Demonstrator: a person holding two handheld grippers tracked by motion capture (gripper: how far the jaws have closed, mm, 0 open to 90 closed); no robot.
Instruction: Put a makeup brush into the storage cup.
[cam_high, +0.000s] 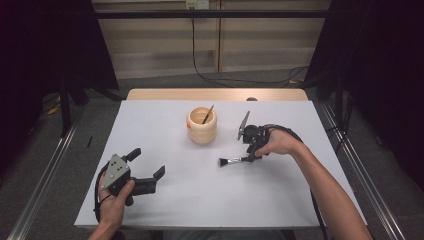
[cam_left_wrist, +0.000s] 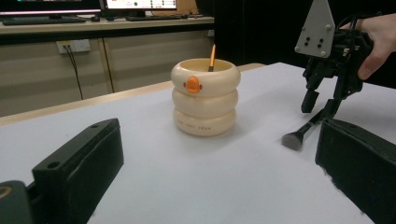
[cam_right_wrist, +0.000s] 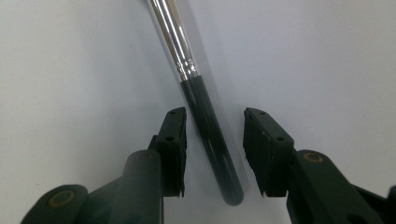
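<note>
A makeup brush with a black handle, a silver ferrule and a dark head lies flat on the white table. My right gripper points down over its handle end. In the right gripper view its jaws stand on either side of the handle with a gap on each side, so it is open. A cream ringed holder with an orange duck bill stands behind, with a thin stick in it. My left gripper rests open at the front left.
The white table top has a wooden strip along its far edge. Metal rails run down both sides. A cable trails on the floor beyond. The other hand and its gripper appear at the right of the left gripper view.
</note>
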